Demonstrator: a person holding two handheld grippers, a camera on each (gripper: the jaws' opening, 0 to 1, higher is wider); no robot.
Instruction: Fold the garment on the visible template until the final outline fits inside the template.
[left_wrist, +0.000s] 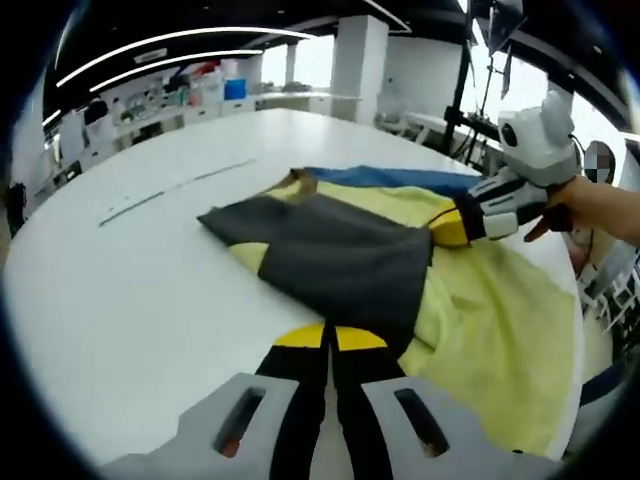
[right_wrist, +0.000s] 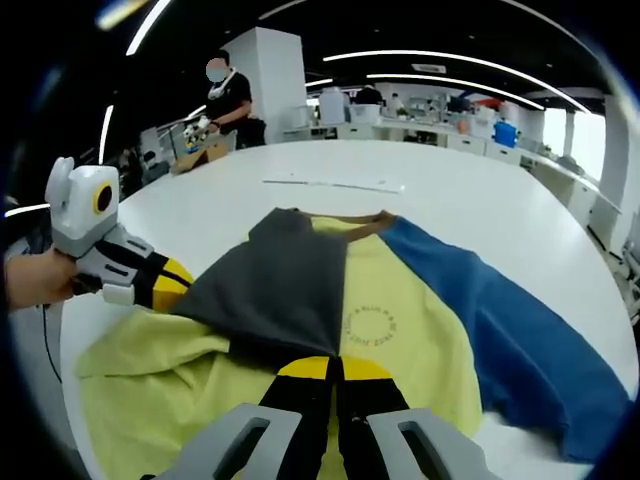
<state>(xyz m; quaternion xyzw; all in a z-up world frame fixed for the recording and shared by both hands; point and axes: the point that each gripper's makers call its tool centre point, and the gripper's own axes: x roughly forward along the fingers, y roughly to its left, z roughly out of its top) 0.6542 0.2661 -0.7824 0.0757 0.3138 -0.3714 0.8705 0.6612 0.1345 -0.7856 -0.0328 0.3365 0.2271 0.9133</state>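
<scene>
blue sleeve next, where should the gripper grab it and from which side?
Judging by its pose, take the blue sleeve near its free outer end. It lies flat and spread away from the yellow body, over bare table, so come in low from the table side and slide one finger under the edge.

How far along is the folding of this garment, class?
Done: the grey sleeve lies folded across the yellow body. In hand: both grippers, left and right, are shut on that grey sleeve. Left: the blue sleeve lies spread out, and the lower part is unfolded.

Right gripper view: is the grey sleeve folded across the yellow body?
Yes, the grey sleeve lies folded over the yellow body, while the blue sleeve stays spread out.
</scene>
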